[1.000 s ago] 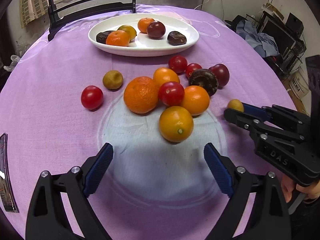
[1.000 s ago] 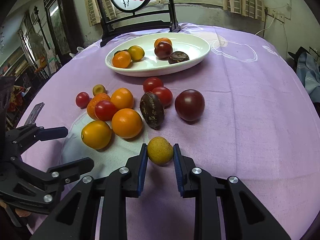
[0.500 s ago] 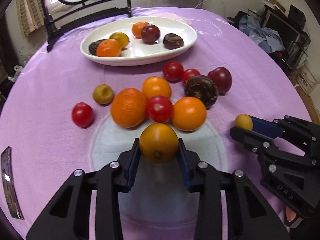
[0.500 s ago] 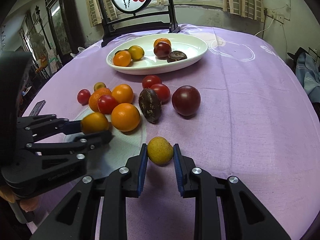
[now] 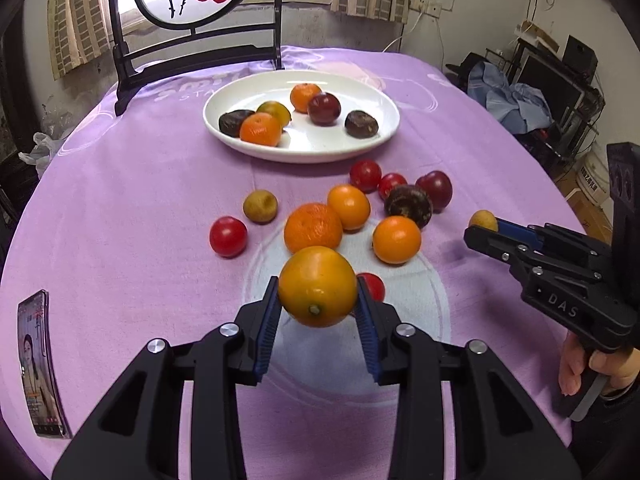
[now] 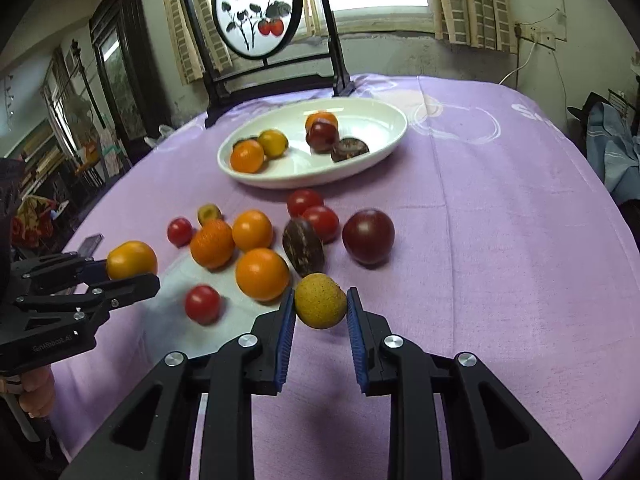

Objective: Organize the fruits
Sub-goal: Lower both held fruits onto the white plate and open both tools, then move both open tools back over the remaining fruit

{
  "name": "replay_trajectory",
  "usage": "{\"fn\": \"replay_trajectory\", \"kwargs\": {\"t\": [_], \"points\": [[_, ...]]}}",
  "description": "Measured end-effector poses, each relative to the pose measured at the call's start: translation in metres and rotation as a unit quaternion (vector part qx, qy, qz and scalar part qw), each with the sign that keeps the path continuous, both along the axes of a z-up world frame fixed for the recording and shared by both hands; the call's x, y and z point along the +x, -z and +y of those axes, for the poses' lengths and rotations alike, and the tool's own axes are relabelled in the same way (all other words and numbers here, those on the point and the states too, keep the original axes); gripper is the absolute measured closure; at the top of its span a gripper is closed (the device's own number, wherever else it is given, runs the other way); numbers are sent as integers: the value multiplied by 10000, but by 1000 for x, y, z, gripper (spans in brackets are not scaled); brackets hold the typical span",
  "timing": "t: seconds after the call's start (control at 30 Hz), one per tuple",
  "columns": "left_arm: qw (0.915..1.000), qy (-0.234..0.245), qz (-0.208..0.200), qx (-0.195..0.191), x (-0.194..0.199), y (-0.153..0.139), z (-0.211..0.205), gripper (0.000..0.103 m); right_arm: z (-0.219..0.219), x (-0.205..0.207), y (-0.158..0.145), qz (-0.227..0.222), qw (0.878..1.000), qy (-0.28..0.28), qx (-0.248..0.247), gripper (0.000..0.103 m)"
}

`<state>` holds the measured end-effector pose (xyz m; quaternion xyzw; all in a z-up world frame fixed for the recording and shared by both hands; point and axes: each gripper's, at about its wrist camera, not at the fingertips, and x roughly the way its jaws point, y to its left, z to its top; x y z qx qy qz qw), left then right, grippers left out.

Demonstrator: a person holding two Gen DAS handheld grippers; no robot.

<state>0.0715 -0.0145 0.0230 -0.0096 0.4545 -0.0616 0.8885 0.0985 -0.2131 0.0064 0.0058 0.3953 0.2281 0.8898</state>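
Observation:
My left gripper is shut on a yellow-orange citrus fruit and holds it above the purple tablecloth; it also shows in the right wrist view. My right gripper is shut on a small yellow-brown fruit, lifted off the cloth; it shows at the right of the left wrist view. A white oval plate at the back holds several fruits. Loose oranges, red tomatoes and dark fruits lie in a cluster before the plate. One red tomato lies apart, blurred.
A phone lies on the cloth at the left edge. A dark wooden chair stands behind the table. The table's right edge drops to clutter and a blue cloth.
My left gripper closed on the yellow-orange fruit and raised it off the cloth. My right gripper lifted the small yellow-brown fruit. A red tomato has rolled out of the cluster toward me.

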Motion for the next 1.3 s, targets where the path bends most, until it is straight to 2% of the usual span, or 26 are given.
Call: {"fn": "replay_trajectory", "kwargs": {"t": [0.23,0.33,0.43,0.6,0.73,1.0,1.1,1.13,1.3], "points": [[9997,151,-161,-104,30,-24,9,68,20,11,-36,-439,9988,-173,-112,77],[9993,130,-337,-96,54,-35,12,68,31,27,-49,-609,9978,-203,-170,77],[9994,84,-261,-214,86,-36,13,68,42,49,-56,-661,9974,-229,-167,77],[9997,51,-158,-164,134,-25,6,68,52,90,-47,-443,9988,-130,-137,77],[9996,2,94,-256,167,-8,4,67,60,113,-31,-264,9989,-144,-361,77],[9996,-89,249,-125,204,12,-2,66,68,145,0,-12,9981,-122,-599,75],[9992,-109,201,-335,204,8,-1,42,66,141,2,-86,9979,-30,-638,54],[9993,-151,150,-320,202,5,-1,37,65,137,0,-126,9980,-63,-623,54],[9997,-80,-57,-222,177,-14,-1,33,52,119,-10,-149,9984,-88,-534,54]]}}
